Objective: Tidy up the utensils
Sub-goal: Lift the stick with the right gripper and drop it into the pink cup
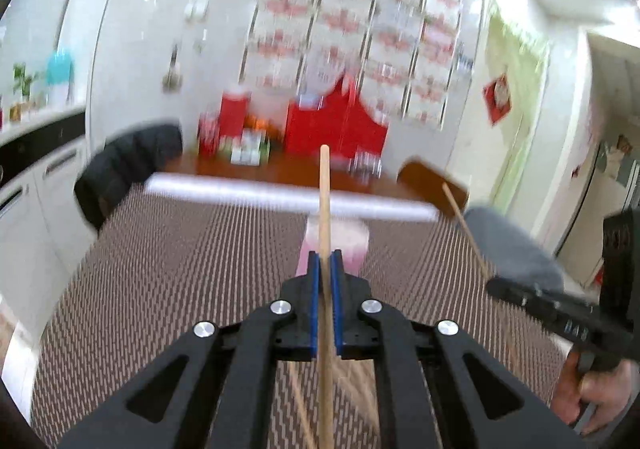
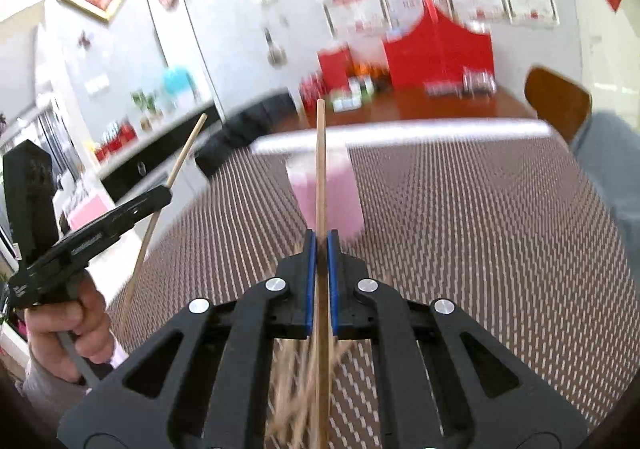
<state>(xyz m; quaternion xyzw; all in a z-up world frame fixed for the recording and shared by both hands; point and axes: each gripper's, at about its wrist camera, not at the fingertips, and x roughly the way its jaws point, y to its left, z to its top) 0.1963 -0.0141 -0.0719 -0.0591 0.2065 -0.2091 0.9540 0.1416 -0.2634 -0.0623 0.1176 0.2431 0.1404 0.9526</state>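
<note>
Woven mat [image 1: 180,269] on dining table, pink cup [image 2: 328,193] at its far edge. Left gripper [image 1: 325,261] clamped on chopstick [image 1: 323,201], right gripper [image 2: 321,239] clamped on another chopstick [image 2: 320,153], both short of cup. Best keep sticks upright, lower tips into cup before releasing.

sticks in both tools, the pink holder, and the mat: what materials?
Sticks: look like bare wood or bamboo, pale tan, matte, uniform and thin. Pink holder: probably plastic, smooth, though blurred. Mat: seems woven vinyl or fabric, a brown and cream ribbed pattern, no shine.
</note>
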